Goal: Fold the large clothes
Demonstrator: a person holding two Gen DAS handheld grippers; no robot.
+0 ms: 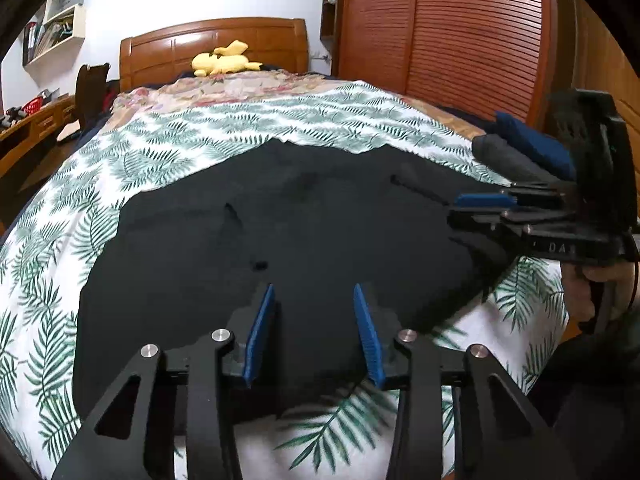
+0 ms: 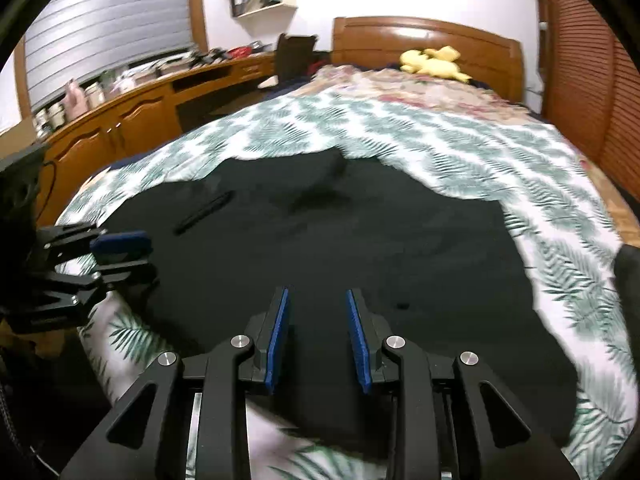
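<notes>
Both my black two-finger grippers with blue pads over near edge of one black garment (image 1: 280, 232). Left gripper (image 1: 314, 332): jaws partly apart, nothing between pads. Right gripper (image 2: 316, 340): jaws narrower, also empty. Garment spread flat on one white quilt with green fern print (image 1: 120, 168). One yellow plush toy (image 1: 224, 62) far beyond garment, by one wooden headboard (image 1: 208, 46).

Garment (image 1: 280, 220) lies flat on bedsheet (image 1: 60, 260), near foot of bed. Plush toy (image 1: 224, 62) behind it, against headboard (image 1: 160, 48). Wardrobe (image 1: 460, 32) right; desk (image 2: 160, 92) left.
</notes>
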